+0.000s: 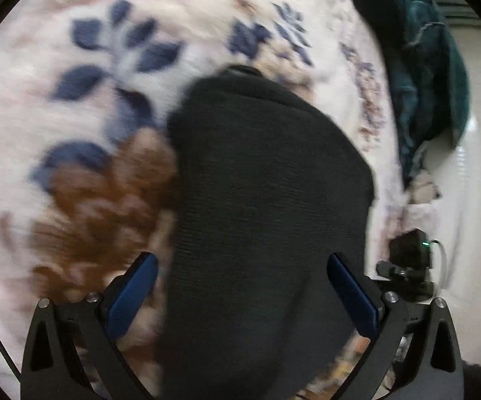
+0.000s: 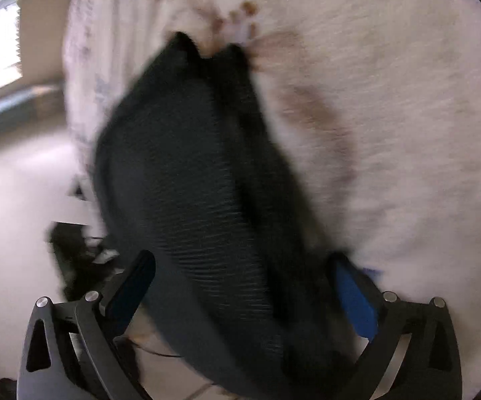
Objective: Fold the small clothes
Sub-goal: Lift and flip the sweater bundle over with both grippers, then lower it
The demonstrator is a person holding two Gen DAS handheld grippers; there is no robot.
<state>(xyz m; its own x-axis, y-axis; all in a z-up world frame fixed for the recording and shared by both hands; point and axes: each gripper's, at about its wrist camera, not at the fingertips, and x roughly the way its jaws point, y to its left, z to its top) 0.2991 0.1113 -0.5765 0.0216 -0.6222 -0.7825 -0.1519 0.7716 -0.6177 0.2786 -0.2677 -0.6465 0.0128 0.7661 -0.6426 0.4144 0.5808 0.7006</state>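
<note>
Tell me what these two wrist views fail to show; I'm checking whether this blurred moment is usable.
- Black garment, left wrist view: its near end runs off the bottom edge; motion blur hides any folds.
- Black garment, right wrist view: blur smears its outline, so what kind of clothing it is stays unclear.
- Right gripper: whether its fingers touch the cloth is unclear.
- Dark green cloth: cut off by the lens rim.

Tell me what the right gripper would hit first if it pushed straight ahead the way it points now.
Most likely the black knit garment: it lies between the open right gripper fingers and stretches ahead of them, over the floral blanket. The picture is blurred, so depth is uncertain.
</note>
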